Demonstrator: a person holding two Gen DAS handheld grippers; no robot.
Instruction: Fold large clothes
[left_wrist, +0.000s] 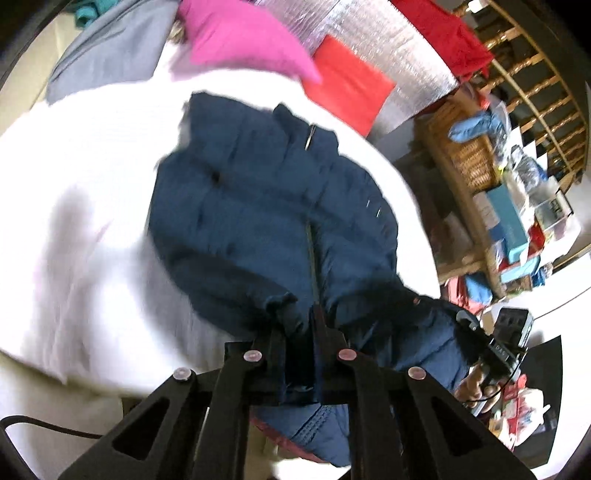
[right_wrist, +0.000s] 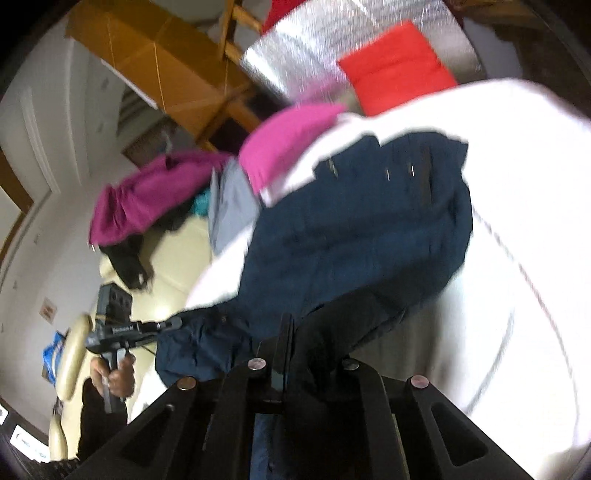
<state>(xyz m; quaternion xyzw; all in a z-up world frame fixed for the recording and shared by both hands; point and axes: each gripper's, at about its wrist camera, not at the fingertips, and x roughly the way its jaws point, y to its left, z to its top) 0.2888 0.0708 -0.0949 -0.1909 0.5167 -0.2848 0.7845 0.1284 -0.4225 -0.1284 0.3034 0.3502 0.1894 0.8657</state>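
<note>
A navy puffer jacket (left_wrist: 266, 206) lies on a white sheet (left_wrist: 85, 177), its zip running toward me. My left gripper (left_wrist: 301, 328) is shut on the jacket's near hem, and cloth bunches between its fingers. In the left wrist view, my right gripper (left_wrist: 467, 319) pinches the same hem further right, with a hand (left_wrist: 476, 387) on its handle. In the right wrist view the jacket (right_wrist: 351, 229) drapes upward to my right gripper (right_wrist: 295, 339), which is shut on dark fabric that hides one finger. There my left gripper (right_wrist: 175, 322) holds the other corner.
Beyond the jacket lie a pink garment (left_wrist: 240, 40), a folded red cloth (left_wrist: 347, 85) on a silver foil mat (left_wrist: 391, 48), and a grey garment (left_wrist: 110, 51). A cluttered wicker shelf (left_wrist: 476, 158) stands to the right. A cream sofa (right_wrist: 166, 266) holds magenta clothes (right_wrist: 147, 195).
</note>
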